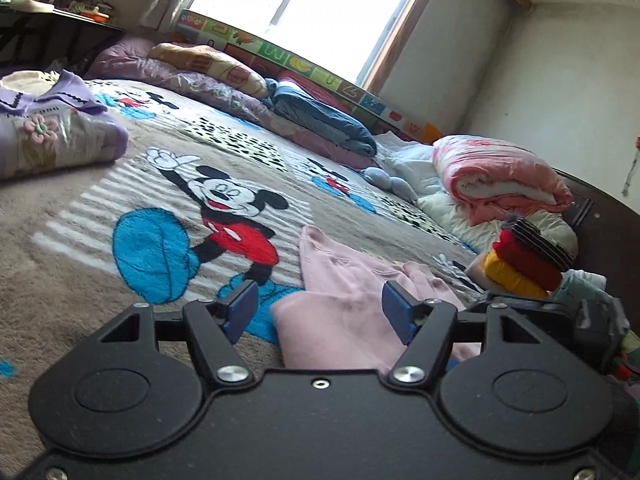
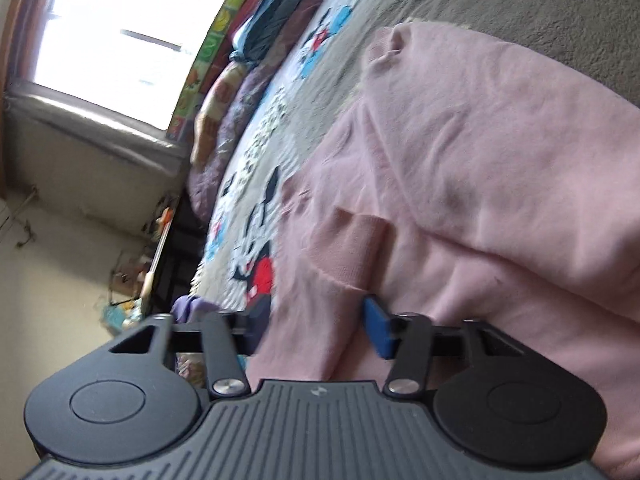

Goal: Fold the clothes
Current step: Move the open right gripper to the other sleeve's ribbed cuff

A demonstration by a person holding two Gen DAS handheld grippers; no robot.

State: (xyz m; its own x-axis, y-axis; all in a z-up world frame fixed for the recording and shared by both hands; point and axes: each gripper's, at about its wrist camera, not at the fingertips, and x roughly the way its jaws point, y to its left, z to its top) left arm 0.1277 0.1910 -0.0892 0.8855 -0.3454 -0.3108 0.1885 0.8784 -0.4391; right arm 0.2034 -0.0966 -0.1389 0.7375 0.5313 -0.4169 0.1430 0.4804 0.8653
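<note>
I am in a home bedroom; my view runs across a bed (image 1: 60,280) covered by a plush cartoon-mouse blanket (image 1: 224,208); at twelve o'clock a bright window (image 1: 304,12) with a curtain stands over a row of folded quilts (image 1: 224,92) and a colourful letter play mat (image 1: 320,68); at two o'clock lies a rolled pink duvet (image 1: 500,176); at ten o'clock a cluttered dark worktop (image 1: 60,20) lines the wall; stacked folded clothes (image 1: 528,260) sit at three o'clock.
</note>
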